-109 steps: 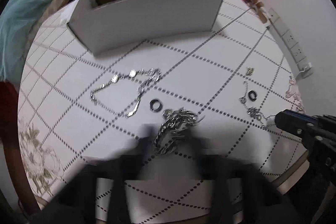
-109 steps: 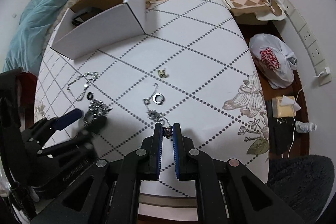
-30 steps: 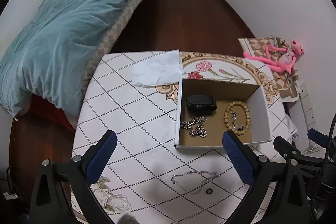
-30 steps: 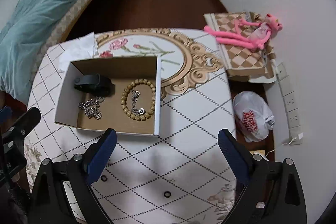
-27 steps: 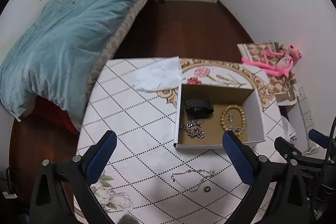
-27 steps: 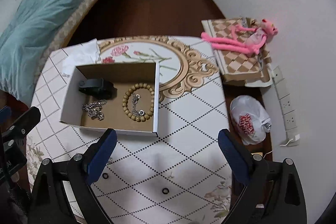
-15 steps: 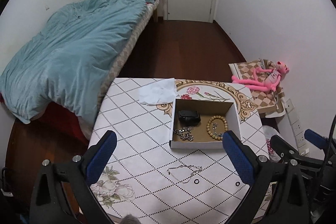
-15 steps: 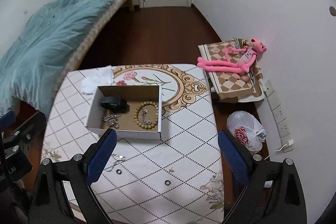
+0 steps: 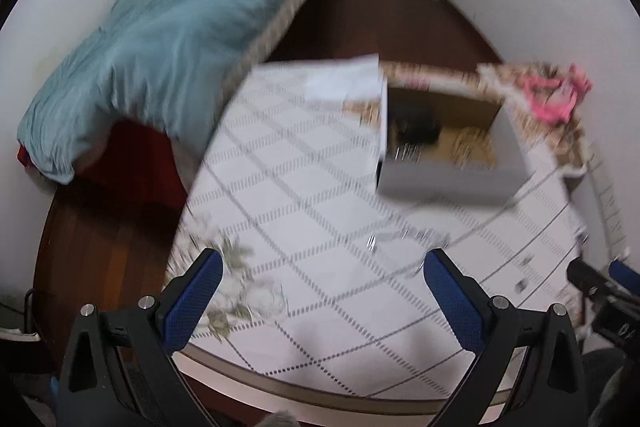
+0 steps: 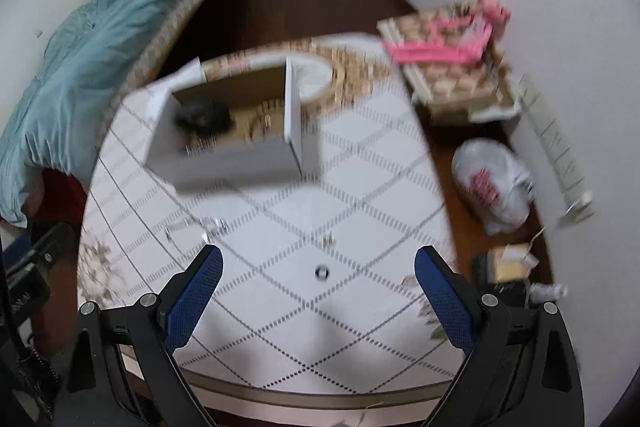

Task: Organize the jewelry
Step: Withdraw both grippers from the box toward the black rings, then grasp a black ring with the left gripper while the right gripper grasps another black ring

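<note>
Above table (image 9: 304, 187) | both hand-held grippers (image 9: 324, 287) (image 10: 318, 283) spread wide, empty | box (image 10: 224, 157) contents motion-blurred

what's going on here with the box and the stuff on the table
A person is tidying jewelry with two handheld grippers. At this moment the left gripper and the right gripper are both open and empty, above the table. The white box already holds a dark item and some jewelry, blurred here. A thin chain and a small ring lie loose on the tablecloth, not yet put away.
</note>
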